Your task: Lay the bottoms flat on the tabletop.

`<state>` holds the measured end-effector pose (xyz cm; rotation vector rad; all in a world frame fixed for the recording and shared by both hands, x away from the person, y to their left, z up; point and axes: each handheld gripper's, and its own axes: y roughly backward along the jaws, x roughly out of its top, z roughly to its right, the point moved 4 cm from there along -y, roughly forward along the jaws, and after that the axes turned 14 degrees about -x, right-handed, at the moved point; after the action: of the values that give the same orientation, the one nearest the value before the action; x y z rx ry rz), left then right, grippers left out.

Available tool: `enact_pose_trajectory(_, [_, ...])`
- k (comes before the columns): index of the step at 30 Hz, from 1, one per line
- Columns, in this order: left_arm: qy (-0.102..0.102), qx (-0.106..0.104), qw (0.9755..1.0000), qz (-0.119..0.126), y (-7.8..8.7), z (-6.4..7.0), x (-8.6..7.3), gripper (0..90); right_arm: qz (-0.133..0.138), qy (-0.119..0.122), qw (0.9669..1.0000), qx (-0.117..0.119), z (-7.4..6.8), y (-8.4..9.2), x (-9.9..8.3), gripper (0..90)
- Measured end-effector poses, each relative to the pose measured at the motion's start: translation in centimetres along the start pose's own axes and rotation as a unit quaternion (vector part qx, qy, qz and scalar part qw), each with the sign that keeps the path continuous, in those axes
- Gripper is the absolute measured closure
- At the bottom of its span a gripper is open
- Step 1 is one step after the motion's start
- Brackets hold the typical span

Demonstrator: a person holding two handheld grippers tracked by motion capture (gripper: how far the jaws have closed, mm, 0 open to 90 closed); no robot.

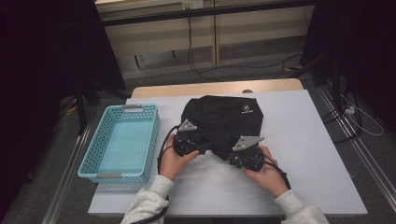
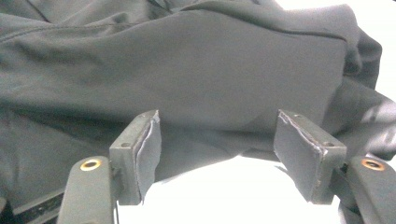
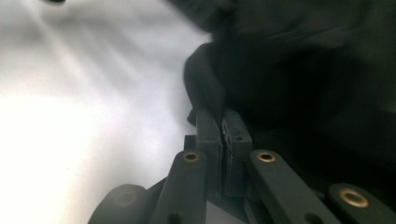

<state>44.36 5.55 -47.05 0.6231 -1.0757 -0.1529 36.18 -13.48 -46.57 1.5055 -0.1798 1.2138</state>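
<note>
high view | black garment (image 1: 224, 121) crumpled, small white logo | left hand-held gripper (image 2: 217, 158) released | right hand-held gripper (image 3: 223, 126) pinching its edge

One black garment (image 1: 224, 119), one blue basket (image 1: 100, 156), two grippers.

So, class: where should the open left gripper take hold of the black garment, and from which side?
Grip the garment at its near hem, coming in level from the person's side: that edge lies lifted off the table just ahead of the left gripper.
</note>
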Motion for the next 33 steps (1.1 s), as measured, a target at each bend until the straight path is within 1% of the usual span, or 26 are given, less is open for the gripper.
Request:
enact_pose_trajectory(2, [-0.001,-0.001,1.0,-0.001,0.1,0.0,0.1,32.5,0.012,-0.02,0.9997,-0.011,1.2,0.9,0.0,88.2])
enact_pose_trajectory(3, [-0.001,0.001,1.0,0.001,0.1,0.0,0.1,32.5,0.018,-0.028,0.9993,-0.02,1.8,1.3,0.0,88.2])
enact_pose_trajectory(4, [0.0,0.0,1.0,0.001,0.1,0.0,0.1,32.4,0.026,-0.039,0.9985,-0.03,2.6,1.8,-0.1,88.2])
enact_pose_trajectory(7, [0.001,-0.005,1.0,-0.003,-0.1,0.0,0.1,32.2,0.046,-0.076,0.995,-0.046,4.5,3.0,-0.2,88.1])
enact_pose_trajectory(9, [0.0,-0.005,1.0,-0.004,-0.5,0.2,0.1,31.7,0.052,-0.089,0.9933,-0.053,5.4,3.6,-0.5,88.1])
enact_pose_trajectory(10, [-0.002,-0.01,0.9999,-0.009,-0.7,0.2,0.1,31.6,0.052,-0.094,0.9926,-0.057,5.8,3.7,-0.7,88.1])
enact_pose_trajectory(12, [-0.004,-0.015,0.9998,-0.013,-1.2,0.5,0.0,31.2,0.048,-0.101,0.9919,-0.062,6.2,3.7,-1.1,88.0])
enact_pose_trajectory(15, [-0.008,-0.026,0.9993,-0.025,-1.8,0.9,-0.2,30.6,0.043,-0.105,0.9915,-0.065,6.4,3.6,-1.6,87.9])
enact_pose_trajectory(17, [-0.011,-0.031,0.999,-0.029,-2.2,1.2,-0.2,30.1,0.04,-0.106,0.9911,-0.07,6.6,3.7,-1.9,87.8])
enact_pose_trajectory(20, [-0.014,-0.039,0.9983,-0.04,-2.5,1.6,-0.3,29.9,0.045,-0.116,0.9891,-0.078,7.2,4.0,-2.1,87.6])
enact_pose_trajectory(21, [-0.011,-0.041,0.9981,-0.045,-2.7,1.8,-0.4,31.2,0.047,-0.118,0.9887,-0.079,7.3,4.1,-2.2,87.5])
enact_pose_trajectory(23, [-0.023,-0.042,0.9975,-0.051,-2.9,2.0,-0.6,38.3,0.053,-0.121,0.9884,-0.075,7.5,4.3,-2.3,87.1])
enact_pose_trajectory(24, [-0.031,-0.039,0.9973,-0.054,-3.0,2.1,-0.5,45.0,0.055,-0.117,0.989,-0.072,7.5,4.3,-2.3,87.0])
enact_pose_trajectory(25, [-0.03,-0.039,0.997,-0.059,-3.0,2.2,-0.5,49.0,0.053,-0.115,0.9893,-0.073,7.4,4.3,-2.3,87.0])
enact_pose_trajectory(27, [-0.027,-0.042,0.9969,-0.061,-3.0,2.2,-0.5,56.0,0.053,-0.113,0.9896,-0.072,7.2,4.3,-2.2,86.9])
enact_pose_trajectory(28, [-0.023,-0.043,0.9969,-0.061,-3.0,2.2,-0.5,60.0,0.054,-0.112,0.9897,-0.072,7.2,4.3,-2.2,86.9])
enact_pose_trajectory(29, [-0.025,-0.043,0.9971,-0.057,-3.1,2.1,-0.5,64.1,0.053,-0.111,0.9899,-0.071,7.1,4.3,-2.2,86.8])
enact_pose_trajectory(30, [-0.023,-0.042,0.9973,-0.056,-3.1,2.0,-0.5,67.3,0.052,-0.109,0.9902,-0.07,7.0,4.3,-2.2,86.9])
enact_pose_trajectory(33, [-0.012,-0.044,0.9976,-0.053,-3.1,1.8,-0.5,78.0,0.049,-0.106,0.9907,-0.069,6.9,4.2,-2.3,86.9])
